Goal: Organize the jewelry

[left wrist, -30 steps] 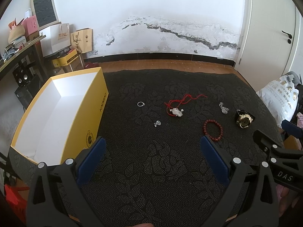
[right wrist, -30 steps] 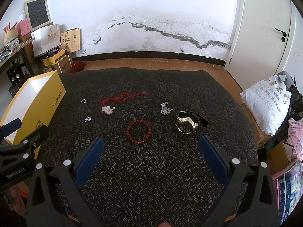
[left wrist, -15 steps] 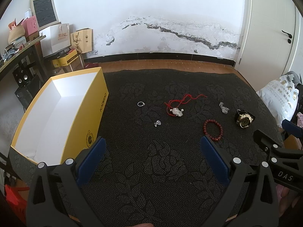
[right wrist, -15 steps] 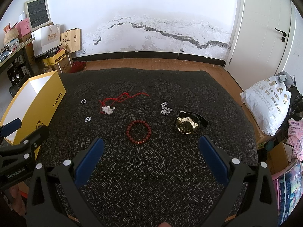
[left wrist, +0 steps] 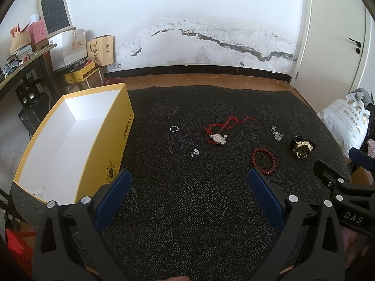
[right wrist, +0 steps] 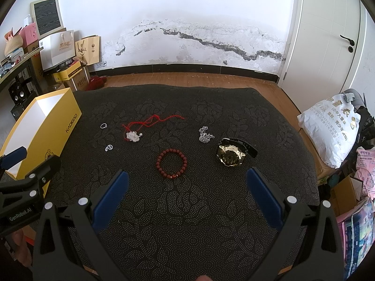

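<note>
While nothing is yet picked up, my left gripper (left wrist: 187, 192) and right gripper (right wrist: 186, 190) hang with fingers spread wide and empty above the dark patterned cloth (right wrist: 187, 222). Just ahead of the right one lies a red bead bracelet (right wrist: 171, 166), the gold watch (right wrist: 230, 155) beyond to its right. Ahead of the left sit two small rings (left wrist: 174, 128), a red-corded pendant (left wrist: 218, 138) and, at its left, the open yellow box (left wrist: 70, 140), presumably their destination.

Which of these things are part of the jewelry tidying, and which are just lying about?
Job: open yellow cardboard box, red bead bracelet, gold-faced watch, red-cord pendant, silver chain, two small silver rings.
Lying about: white plastic sack, paper gift bags.
</note>
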